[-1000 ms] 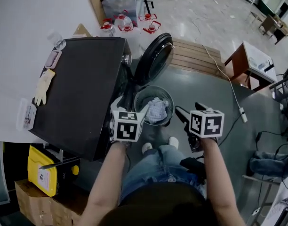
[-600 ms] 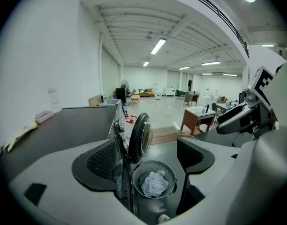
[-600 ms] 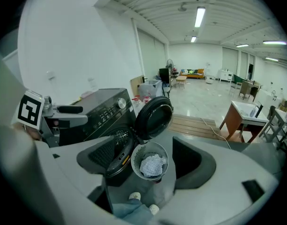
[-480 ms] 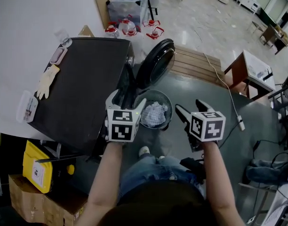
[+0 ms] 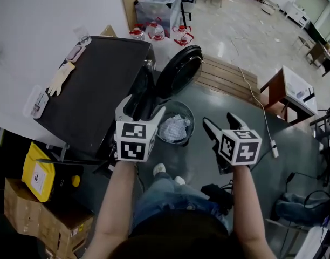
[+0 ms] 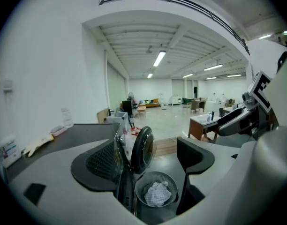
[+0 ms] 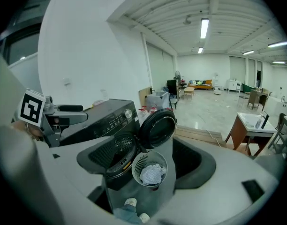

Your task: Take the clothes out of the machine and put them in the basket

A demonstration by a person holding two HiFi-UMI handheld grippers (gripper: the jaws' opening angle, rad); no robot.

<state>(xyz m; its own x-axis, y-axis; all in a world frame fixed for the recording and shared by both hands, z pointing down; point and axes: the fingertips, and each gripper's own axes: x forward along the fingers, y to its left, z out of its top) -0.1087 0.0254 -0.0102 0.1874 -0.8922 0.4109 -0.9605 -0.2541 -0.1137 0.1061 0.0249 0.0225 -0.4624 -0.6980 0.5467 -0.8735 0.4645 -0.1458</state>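
Note:
The black washing machine (image 5: 95,90) stands at the left with its round door (image 5: 178,72) swung open. On the floor in front of it sits the round mesh basket (image 5: 191,117), holding a crumpled white cloth (image 5: 173,127). My left gripper (image 5: 143,106) hovers open and empty above the machine's front, left of the basket. At the basket's right my right gripper (image 5: 218,118) also hangs open and empty. The left gripper view looks down between its jaws at the basket (image 6: 141,191) and cloth (image 6: 157,194). The right gripper view shows the door (image 7: 157,128), basket (image 7: 138,165) and cloth (image 7: 152,173).
A pale glove (image 5: 61,79) and small items lie on the machine top. A yellow case (image 5: 38,177) and a cardboard box (image 5: 41,225) sit at the lower left. A wooden platform (image 5: 224,74), a desk (image 5: 289,93) and a floor cable (image 5: 256,90) lie beyond. My shoes (image 7: 130,203) stand near the basket.
Both grippers have risen away from the basket, still open and empty. The head view has shifted, so the machine and basket sit lower and farther right in the picture.

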